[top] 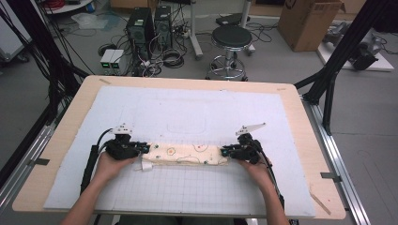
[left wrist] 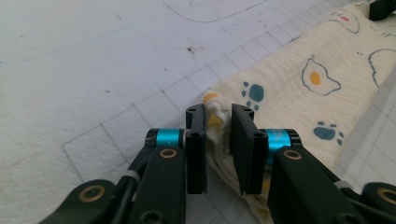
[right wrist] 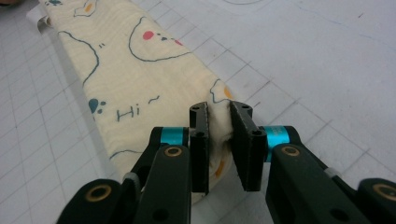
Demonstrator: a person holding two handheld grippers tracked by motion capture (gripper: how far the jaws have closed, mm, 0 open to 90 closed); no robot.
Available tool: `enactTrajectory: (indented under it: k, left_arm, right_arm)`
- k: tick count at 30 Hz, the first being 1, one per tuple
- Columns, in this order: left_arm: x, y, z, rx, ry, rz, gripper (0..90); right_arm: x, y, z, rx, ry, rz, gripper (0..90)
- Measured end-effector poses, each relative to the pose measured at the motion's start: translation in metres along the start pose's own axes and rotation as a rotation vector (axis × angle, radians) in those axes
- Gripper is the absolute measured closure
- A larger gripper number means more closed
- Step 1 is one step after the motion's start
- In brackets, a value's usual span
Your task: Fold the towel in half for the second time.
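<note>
A folded cream cloth (top: 187, 154) printed with eggs, paw prints and faces lies as a long strip across the near middle of the white mat (top: 187, 112). My left gripper (top: 141, 149) holds its left end: in the left gripper view the two black pads pinch a bunched fold of the cloth (left wrist: 280, 84), with the gripper (left wrist: 218, 116) shut on it. At the strip's right end my right gripper (top: 228, 151) does the same. In the right gripper view the cloth (right wrist: 135, 70) runs away to the upper left and the gripper (right wrist: 219, 114) squeezes its near corner.
The mat with its printed grid covers a wooden table (top: 300, 122). A small white tag (top: 147, 166) sticks out under the cloth's left end. Beyond the table stand a black stool (top: 231, 40), computer towers (top: 141, 28) and a cardboard box (top: 307, 21).
</note>
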State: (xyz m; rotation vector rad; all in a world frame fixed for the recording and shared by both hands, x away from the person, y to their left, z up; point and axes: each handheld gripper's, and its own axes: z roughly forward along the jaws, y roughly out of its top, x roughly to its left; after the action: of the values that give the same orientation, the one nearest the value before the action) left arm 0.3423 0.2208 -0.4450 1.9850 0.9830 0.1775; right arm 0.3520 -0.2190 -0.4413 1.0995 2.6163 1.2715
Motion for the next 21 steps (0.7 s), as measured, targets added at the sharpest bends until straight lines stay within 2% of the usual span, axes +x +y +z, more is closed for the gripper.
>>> enactTrajectory:
  k: [8, 10, 13, 16, 18, 21]
  left_arm:
    - [0.001, 0.004, -0.005, -0.037, 0.032, 0.010, 80.9]
    - [0.000, 0.009, -0.005, -0.032, 0.046, 0.022, 81.0]
    - [0.000, 0.017, -0.006, -0.051, 0.062, 0.033, 81.2]
    - [0.003, 0.023, -0.005, -0.064, 0.076, 0.018, 81.2]
    - [0.006, 0.028, -0.003, -0.060, 0.092, 0.025, 81.2]
    - [0.008, 0.034, 0.003, -0.074, 0.115, 0.013, 81.1]
  right_arm:
    - [0.006, 0.007, -0.009, -0.020, -0.029, -0.020, 80.6]
    - [0.007, 0.011, -0.010, -0.019, -0.043, -0.025, 80.6]
    - [0.007, 0.016, -0.009, -0.019, -0.072, -0.035, 80.7]
    - [0.002, 0.020, -0.009, -0.035, -0.087, -0.011, 80.6]
    - [-0.002, 0.023, -0.009, -0.045, -0.100, 0.007, 80.6]
    - [-0.007, 0.029, -0.007, -0.056, -0.119, 0.013, 80.6]
